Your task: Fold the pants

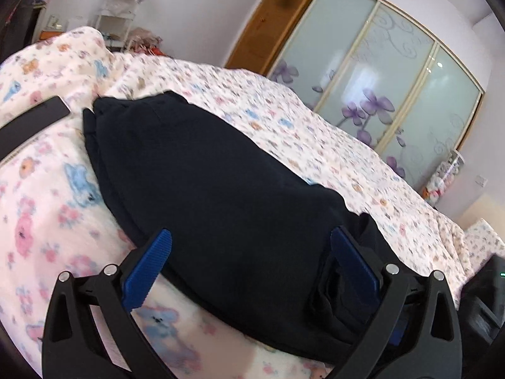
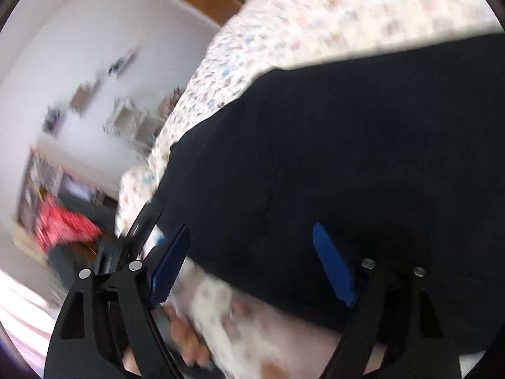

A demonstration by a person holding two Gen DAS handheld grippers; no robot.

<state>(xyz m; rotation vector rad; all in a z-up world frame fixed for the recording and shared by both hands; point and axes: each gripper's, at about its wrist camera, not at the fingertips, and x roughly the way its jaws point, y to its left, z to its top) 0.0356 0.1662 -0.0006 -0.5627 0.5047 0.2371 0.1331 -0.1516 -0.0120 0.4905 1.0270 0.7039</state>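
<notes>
Dark navy pants [image 1: 202, 170] lie folded lengthwise on a floral bedspread [image 1: 47, 208], running from near the camera toward the far left. My left gripper [image 1: 252, 252] is open, its blue pads on either side of the near end of the pants, just above the cloth. In the right wrist view the pants [image 2: 347, 158] fill the right half. My right gripper [image 2: 252, 252] is open, its blue pads straddling the edge of the pants where cloth meets bedspread [image 2: 240, 322]. The right view is motion-blurred.
A black phone-like slab [image 1: 34, 120] lies on the bedspread left of the pants' far end. A wardrobe with frosted floral doors [image 1: 378, 88] stands beyond the bed. White shelves [image 1: 123, 9] and a red cloth [image 2: 63, 224] are by the walls.
</notes>
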